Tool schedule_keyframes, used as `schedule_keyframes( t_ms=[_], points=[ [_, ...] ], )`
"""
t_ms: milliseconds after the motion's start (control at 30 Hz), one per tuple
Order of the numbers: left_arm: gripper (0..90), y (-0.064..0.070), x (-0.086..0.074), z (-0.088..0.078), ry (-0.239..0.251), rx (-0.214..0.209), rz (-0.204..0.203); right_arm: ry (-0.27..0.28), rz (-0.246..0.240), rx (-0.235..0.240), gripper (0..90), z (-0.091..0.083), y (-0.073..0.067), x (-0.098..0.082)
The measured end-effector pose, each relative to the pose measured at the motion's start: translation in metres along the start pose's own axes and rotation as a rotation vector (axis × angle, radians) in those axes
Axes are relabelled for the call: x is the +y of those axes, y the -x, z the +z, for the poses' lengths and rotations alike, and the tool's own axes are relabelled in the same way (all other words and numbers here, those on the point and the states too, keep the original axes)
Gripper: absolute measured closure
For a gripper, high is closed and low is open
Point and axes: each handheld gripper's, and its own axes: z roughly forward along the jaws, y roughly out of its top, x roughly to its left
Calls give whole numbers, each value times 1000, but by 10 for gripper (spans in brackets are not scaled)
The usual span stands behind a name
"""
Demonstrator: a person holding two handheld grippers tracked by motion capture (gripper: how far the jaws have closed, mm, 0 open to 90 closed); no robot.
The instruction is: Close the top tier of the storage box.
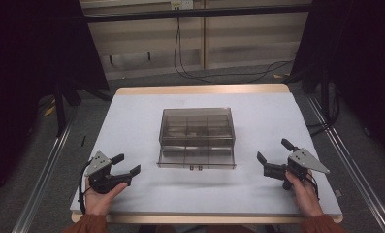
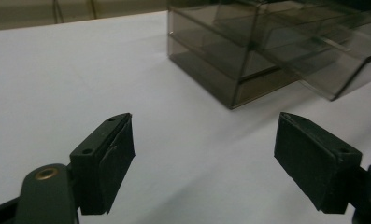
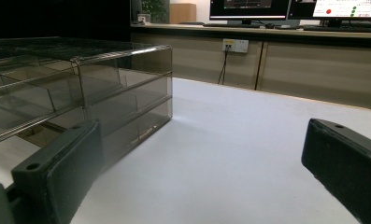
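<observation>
A smoky clear plastic drawer cabinet (image 1: 197,137) stands at the middle of the white table (image 1: 132,116); its bottom drawer (image 1: 196,160) is pulled out toward me. My left gripper (image 1: 128,164) rests at the near left, open, with nothing between its jaws, pointing right toward the cabinet (image 2: 248,51). My right gripper (image 1: 273,151) sits at the near right, also open and empty, pointing left and away. In the right gripper view the cabinet (image 3: 80,98) lies just beyond the left jaw. A hand holds each gripper from below.
The table's near edge (image 1: 204,217) runs just behind both hands. Metal rails (image 1: 44,170) flank the table on the floor. Cables (image 1: 219,73) lie on the floor beyond the far edge. Monitors (image 3: 286,9) stand on a desk at the back.
</observation>
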Motion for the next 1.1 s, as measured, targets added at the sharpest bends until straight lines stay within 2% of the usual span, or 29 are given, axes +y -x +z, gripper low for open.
schedule_keyframes(
  t_ms=[167,267,300,333,367,433,467,533,600,633,700,733,800,867,933,1000,1100],
  points=[
    [200,0,0,1,-22,0,-20,-1,-3,-2,0,0,0,0],
    [207,1,1,1,-27,-30,-37,0,1,5,0,0,0,0],
    [237,1,1,1,-27,-27,-36,2,1,6,0,0,0,0],
    [251,3,2,0,-28,-51,-38,1,0,3,0,0,0,0],
    [274,3,2,0,-28,-51,-38,1,0,3,0,0,0,0],
    [323,7,3,0,-39,-78,-21,0,-6,3,0,-1,0,0],
    [344,7,3,0,-39,-78,-21,0,-6,3,0,-1,0,0],
    [339,12,3,0,-54,-59,12,0,-2,-2,0,0,0,0],
    [355,15,3,2,-50,-97,6,0,-6,2,0,0,0,0],
    [382,16,3,2,-61,-98,16,1,-5,1,0,0,0,0],
    [455,19,3,3,-69,-129,32,0,-3,-2,0,0,0,0],
    [455,21,3,3,-74,-134,42,0,-3,-2,0,0,0,0],
    [528,24,3,3,-77,-153,57,0,-1,0,0,-1,0,0],
    [543,27,4,3,-77,-157,67,1,-2,0,0,0,0,0],
    [586,29,4,3,-73,-178,65,0,-4,-2,0,0,0,0],
    [623,30,3,4,-71,-216,33,-1,-3,3,0,-1,-1,0],
    [662,35,2,5,-99,-228,66,0,-5,-2,0,0,0,0]
  ],
)
